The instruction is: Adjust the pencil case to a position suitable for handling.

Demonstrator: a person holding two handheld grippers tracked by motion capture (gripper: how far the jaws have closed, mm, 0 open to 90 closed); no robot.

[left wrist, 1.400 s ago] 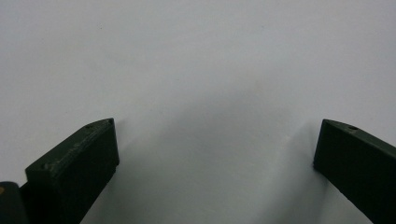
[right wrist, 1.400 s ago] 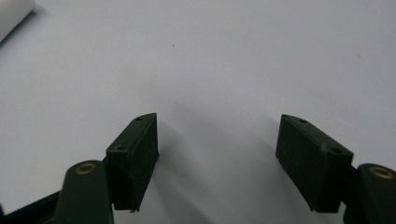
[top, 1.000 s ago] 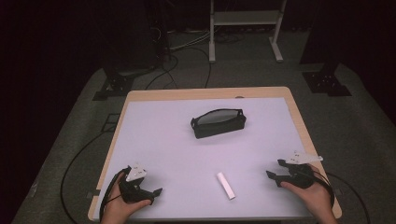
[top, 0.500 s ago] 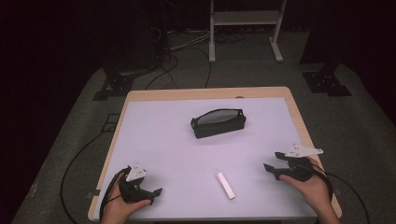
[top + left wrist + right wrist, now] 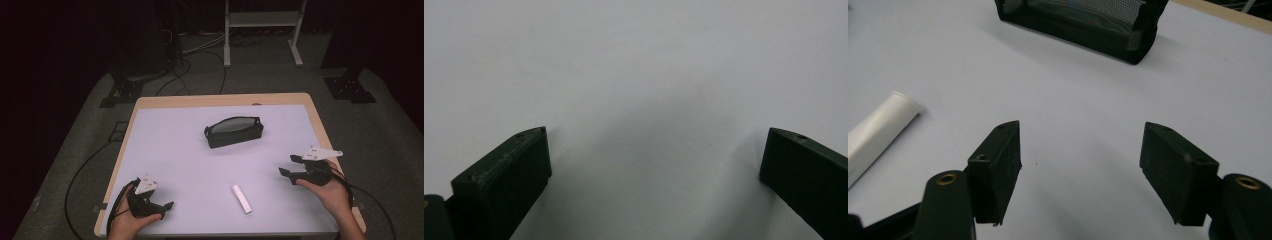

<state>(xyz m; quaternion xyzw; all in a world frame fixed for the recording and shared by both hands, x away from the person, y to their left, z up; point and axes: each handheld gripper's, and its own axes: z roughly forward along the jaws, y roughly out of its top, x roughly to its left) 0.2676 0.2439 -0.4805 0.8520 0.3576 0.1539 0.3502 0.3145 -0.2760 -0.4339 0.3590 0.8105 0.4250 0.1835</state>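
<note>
Now bring right tongs (image 5: 289, 165), spread wide and empty near the bench's right edge, across to the white tube (image 5: 241, 198) lying near the front edge; straddle its middle, clench squarely. Left tongs (image 5: 168, 204), also spread and empty, parked at front-left corner. Black mesh pouch (image 5: 234, 132) mid-bench, well apart; nothing blocking.
</note>
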